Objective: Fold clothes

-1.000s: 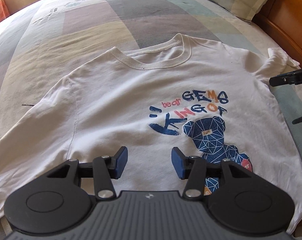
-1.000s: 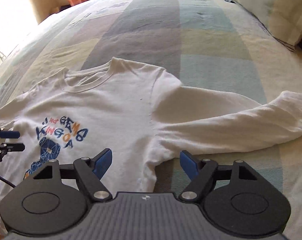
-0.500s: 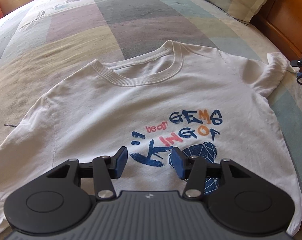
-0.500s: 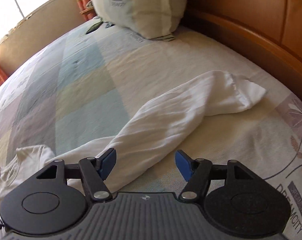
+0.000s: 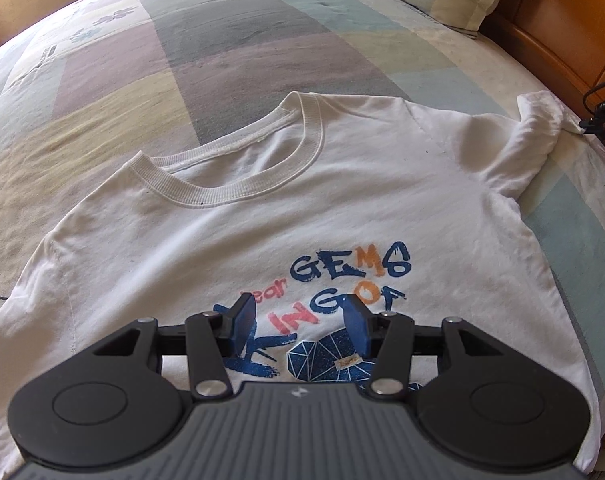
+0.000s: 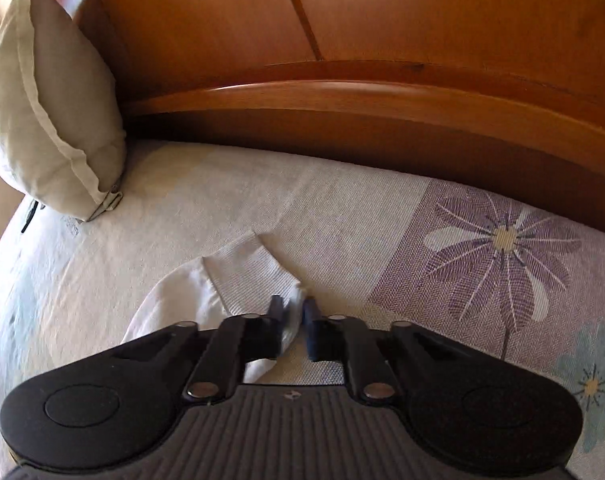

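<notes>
Two grippers work over a white sweatshirt [image 5: 262, 216] spread front-up on a patchwork bedspread [image 5: 230, 52], its ribbed neckline toward the far side of the bed and its blue and orange bear print nearest the left wrist camera. Hovering above that print, the left gripper [image 5: 299, 326] has its blue pads apart with nothing between them, only the printed letters showing through the gap. At the right edge of the left view the garment's sleeve [image 5: 536, 136] runs off toward the bed's wooden frame, and a bit of dark hardware and cable shows just past its bunched end. Seen from the right wrist, the right gripper [image 6: 293, 320] is clamped on the ribbed sleeve cuff [image 6: 250, 268], the white fabric pinched up between its nearly touching pads while the rest of the cuff lies flat on the pale part of the bedspread. A purple flower pattern [image 6: 502, 240] sits just to the right of the cuff, a cream pillow [image 6: 46, 100] leans at the far left, and the wooden headboard [image 6: 342, 32] rises behind
</notes>
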A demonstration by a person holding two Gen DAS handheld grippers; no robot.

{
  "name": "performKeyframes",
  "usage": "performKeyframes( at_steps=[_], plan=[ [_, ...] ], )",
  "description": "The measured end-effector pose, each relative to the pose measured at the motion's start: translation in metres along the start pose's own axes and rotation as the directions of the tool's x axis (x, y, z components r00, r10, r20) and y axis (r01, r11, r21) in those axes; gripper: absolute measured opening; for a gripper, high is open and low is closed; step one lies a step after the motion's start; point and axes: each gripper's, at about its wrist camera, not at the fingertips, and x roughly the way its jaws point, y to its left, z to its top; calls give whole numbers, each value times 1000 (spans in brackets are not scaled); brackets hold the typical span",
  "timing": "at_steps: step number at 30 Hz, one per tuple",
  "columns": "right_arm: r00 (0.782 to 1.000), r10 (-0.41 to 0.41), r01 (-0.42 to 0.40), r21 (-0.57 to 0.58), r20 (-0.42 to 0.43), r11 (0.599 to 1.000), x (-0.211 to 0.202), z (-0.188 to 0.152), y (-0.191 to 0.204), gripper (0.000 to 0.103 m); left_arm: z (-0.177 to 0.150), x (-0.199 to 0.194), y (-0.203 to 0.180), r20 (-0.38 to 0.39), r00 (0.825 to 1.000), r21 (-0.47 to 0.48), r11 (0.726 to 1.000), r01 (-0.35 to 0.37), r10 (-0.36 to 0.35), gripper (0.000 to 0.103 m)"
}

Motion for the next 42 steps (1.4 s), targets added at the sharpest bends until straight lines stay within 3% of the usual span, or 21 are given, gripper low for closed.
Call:
performKeyframes(
  at_steps=[3, 6, 12, 14, 17, 19, 21, 23, 25, 28, 32, 35, 38, 42],
  plan=[
    [1000, -15, 15, -96, -4, 995, -14, 1, 6, 10, 0, 2, -1, -3, 1000, -7, 1000, -2, 2, 49],
    [999, -32, 31, -105, -10, 994, -28, 4, 1, 10, -1, 2, -4, 1, 1000, -9, 1000, -1, 1, 49],
    [987, -161, 161, -121, 5, 980, -52, 13, -15, 10, -3, -1, -10, 11, 1000, 14, 1000, 6, -7, 49],
    [978, -211, 209, -111, -5, 972, -56, 15, -22, 11, -4, -2, -10, 13, 1000, 16, 1000, 7, -7, 50],
    [935, -353, 345, -151, -24, 926, -57, 13, -19, 19, -4, -2, -8, 12, 1000, -1, 1000, 5, -5, 51],
    [945, -324, 324, -239, 39, 915, -63, 6, 3, 20, -5, -1, -7, 12, 1000, -8, 1000, 3, -3, 51],
    [981, -191, 187, -348, 24, 919, -61, -8, 38, 20, -5, -1, -7, 16, 1000, -9, 1000, 2, -2, 51],
    [998, -43, 21, -453, -37, 891, -55, -26, 78, 21, -5, -1, -7, 19, 1000, -14, 1000, 4, -4, 51],
    [987, 90, -152, -555, -137, 818, -45, -52, 127, 21, -4, 0, -7, 21, 1000, -18, 1000, 6, -6, 52],
    [931, 216, -363, -676, -295, 641, -27, -101, 198, 21, -4, -1, -7, 27, 1000, -20, 1000, 2, -2, 52],
    [854, 246, -520, -764, -458, 383, -12, -164, 268, 21, -8, -4, -2, 40, 999, -31, 1000, -4, 5, 54],
    [811, 228, -584, -765, -538, 272, -14, -200, 292, 21, -13, -4, 2, 37, 999, -56, 998, -4, 6, 54],
    [796, 207, -603, -772, -569, 201, -20, -224, 300, 21, -17, -1, 5, 33, 999, -79, 997, -3, 6, 54],
    [832, 161, -549, -828, -530, 114, -28, -248, 300, 31, -20, 2, 7, 33, 999, -100, 995, 3, 0, 54]
  ],
)
